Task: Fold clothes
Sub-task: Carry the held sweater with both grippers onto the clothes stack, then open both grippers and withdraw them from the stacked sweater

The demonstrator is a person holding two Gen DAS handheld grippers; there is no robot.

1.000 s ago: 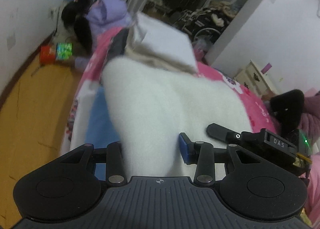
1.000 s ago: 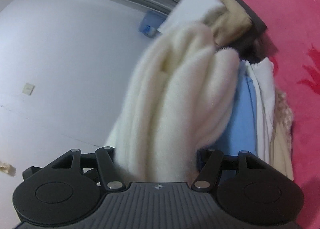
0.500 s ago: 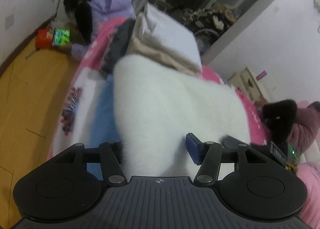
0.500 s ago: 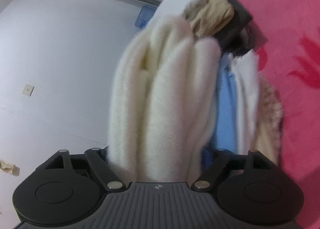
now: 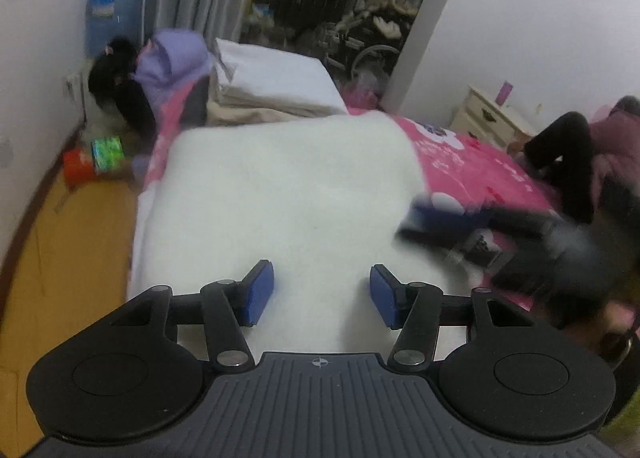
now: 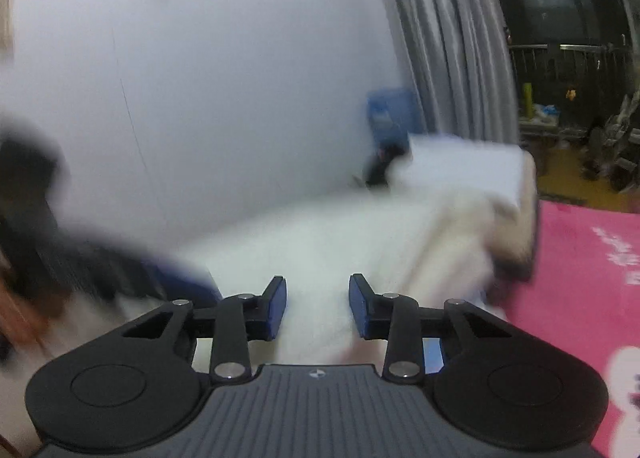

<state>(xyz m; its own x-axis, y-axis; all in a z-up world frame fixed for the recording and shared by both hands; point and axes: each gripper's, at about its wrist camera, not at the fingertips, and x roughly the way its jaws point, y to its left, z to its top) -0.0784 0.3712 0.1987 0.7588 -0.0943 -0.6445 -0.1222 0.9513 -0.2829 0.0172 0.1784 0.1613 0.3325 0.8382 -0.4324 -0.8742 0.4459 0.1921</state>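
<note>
Lying flat, white fleece; left gripper fingers apart, empty; right gripper closing, empty

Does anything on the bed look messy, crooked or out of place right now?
Nothing stands out. The white fleece garment lies flat on the pink bedspread, and the folded stack behind it looks tidy. Motion blur hides fine detail.

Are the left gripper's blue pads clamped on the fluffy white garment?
Apart. The left wrist view shows the left gripper open, its blue pads clear of the fluffy white garment lying flat beyond them.
</note>
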